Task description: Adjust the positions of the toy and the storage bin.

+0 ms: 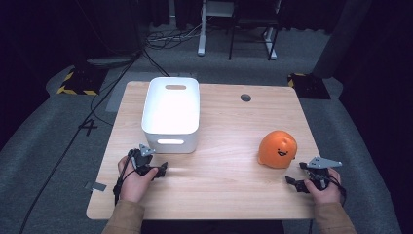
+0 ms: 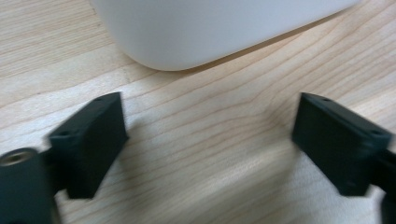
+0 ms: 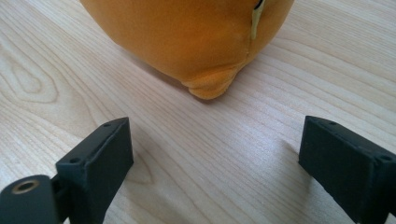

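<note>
An orange plush toy [image 1: 277, 148] with a small smiling face sits on the right part of the wooden table [image 1: 224, 122]. A white plastic bin [image 1: 171, 113] with handle slots stands at the left-centre. My left gripper [image 1: 152, 165] rests low on the table just in front of the bin's near-left corner [image 2: 187, 32], jaws wide apart with bare wood between them. My right gripper [image 1: 303, 176] lies near the table's front right, a short way in front of the orange plush toy [image 3: 196, 37], jaws also spread with nothing between them.
A round grey cable hole [image 1: 246, 97] sits in the table's far side. Beyond the table, on the grey floor, are cables [image 1: 165, 36], desk legs [image 1: 238, 29] and yellow-black striped bases [image 1: 78, 80]. Both hands are near the table's front edge [image 1: 195, 214].
</note>
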Tool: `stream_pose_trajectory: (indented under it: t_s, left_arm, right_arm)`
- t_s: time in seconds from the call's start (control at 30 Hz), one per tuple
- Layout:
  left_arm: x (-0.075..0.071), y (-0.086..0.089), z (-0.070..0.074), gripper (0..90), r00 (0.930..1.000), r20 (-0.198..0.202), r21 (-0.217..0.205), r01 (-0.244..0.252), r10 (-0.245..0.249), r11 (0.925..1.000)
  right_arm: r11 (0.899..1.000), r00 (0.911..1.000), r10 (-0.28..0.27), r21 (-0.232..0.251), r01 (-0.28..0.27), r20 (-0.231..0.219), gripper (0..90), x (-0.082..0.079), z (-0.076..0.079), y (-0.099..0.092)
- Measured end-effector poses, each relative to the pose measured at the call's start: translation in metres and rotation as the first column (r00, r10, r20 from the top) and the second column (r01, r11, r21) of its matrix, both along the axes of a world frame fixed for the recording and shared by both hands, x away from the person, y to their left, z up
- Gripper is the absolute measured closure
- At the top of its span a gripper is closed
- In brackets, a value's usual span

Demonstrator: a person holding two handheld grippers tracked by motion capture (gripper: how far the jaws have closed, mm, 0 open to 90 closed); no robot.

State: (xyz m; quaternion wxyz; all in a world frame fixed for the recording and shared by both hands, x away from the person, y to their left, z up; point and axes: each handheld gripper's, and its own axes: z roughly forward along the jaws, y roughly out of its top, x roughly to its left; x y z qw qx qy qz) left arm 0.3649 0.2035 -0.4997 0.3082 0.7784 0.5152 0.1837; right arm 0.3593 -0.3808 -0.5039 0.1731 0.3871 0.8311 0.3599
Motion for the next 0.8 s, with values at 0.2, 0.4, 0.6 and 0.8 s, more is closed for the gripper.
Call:
stream_pose_trajectory:
  t_s: [0.2,0.4,0.6,0.8]
  left_arm:
    - [-0.006,0.009,0.010,20.8,0.9990,-0.015,-0.031,0.041,-0.041,0.9987]
    - [-0.014,0.016,0.026,22.8,0.9970,-0.046,-0.066,0.059,-0.062,0.9961]
    - [-0.020,0.021,0.042,21.6,0.9962,-0.028,-0.123,0.078,-0.082,0.9893]
    - [-0.024,0.022,0.050,20.7,0.9961,0.022,-0.111,0.088,-0.086,0.9899]
  right_arm:
    - [1.000,1.0000,-0.001,0.002,0.001,-0.003,10.2,0.000,0.000,0.000]
    - [1.000,1.0000,-0.003,0.003,0.003,-0.003,10.2,0.000,0.000,0.000]
    - [1.000,1.0000,-0.003,0.005,0.003,-0.003,10.2,0.000,0.000,0.000]
    - [1.000,1.0000,0.000,-0.001,0.000,-0.002,10.2,0.000,0.000,0.000]
